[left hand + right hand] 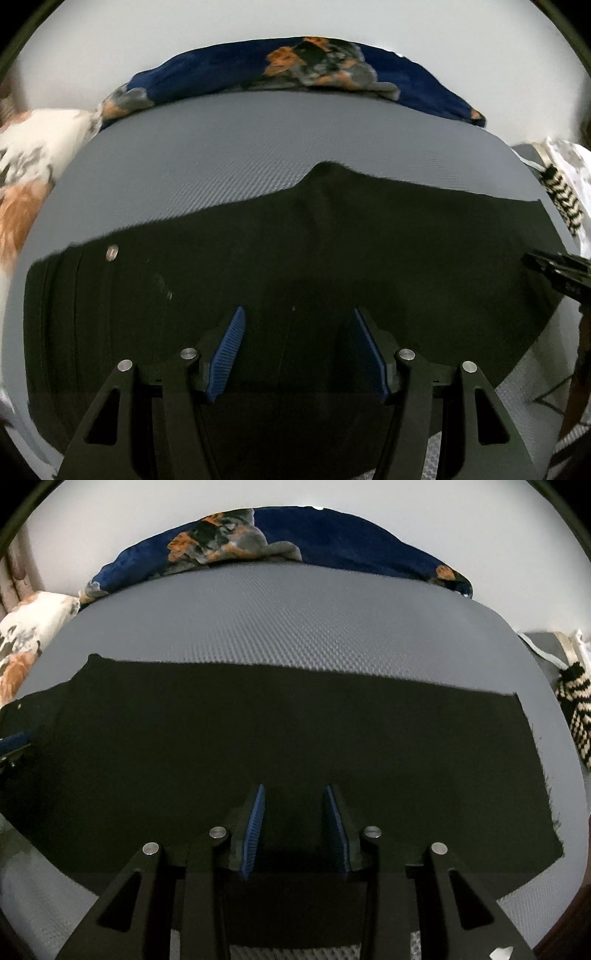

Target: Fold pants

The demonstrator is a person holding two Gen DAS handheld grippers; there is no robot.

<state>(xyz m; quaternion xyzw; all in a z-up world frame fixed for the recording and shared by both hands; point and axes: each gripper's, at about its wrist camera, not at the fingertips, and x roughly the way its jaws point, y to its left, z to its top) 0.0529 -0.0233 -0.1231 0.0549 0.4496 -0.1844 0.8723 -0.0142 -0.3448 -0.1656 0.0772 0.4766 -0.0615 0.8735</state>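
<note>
Left claw (pixel 297 314): open, blue-padded fingers (pixel 229 347) spread wide, nothing between them; poised over the near part of the pants.
Pants, left wrist view (pixel 258 266): black, spread flat across the grey mat (pixel 207 158); waistband end at left with a metal button (pixel 112 252); a small peak on the far edge near the middle.
Right claw, left wrist view (pixel 554 271): only its dark tip shows, at the pants' right end; state not readable here.
Background: blue patterned pillow (pixel 295 68) beyond the mat, white floral pillow (pixel 33 155) at left.
Right claw, right wrist view (pixel 294 792): open, holding nothing, over the near edge of the pants (pixel 295 731).
Pants, right wrist view: leg end at right, cut edge square, lying flat on the mat (pixel 288 616).
Striped item (pixel 578 712): black and cream, off the mat's right edge.
</note>
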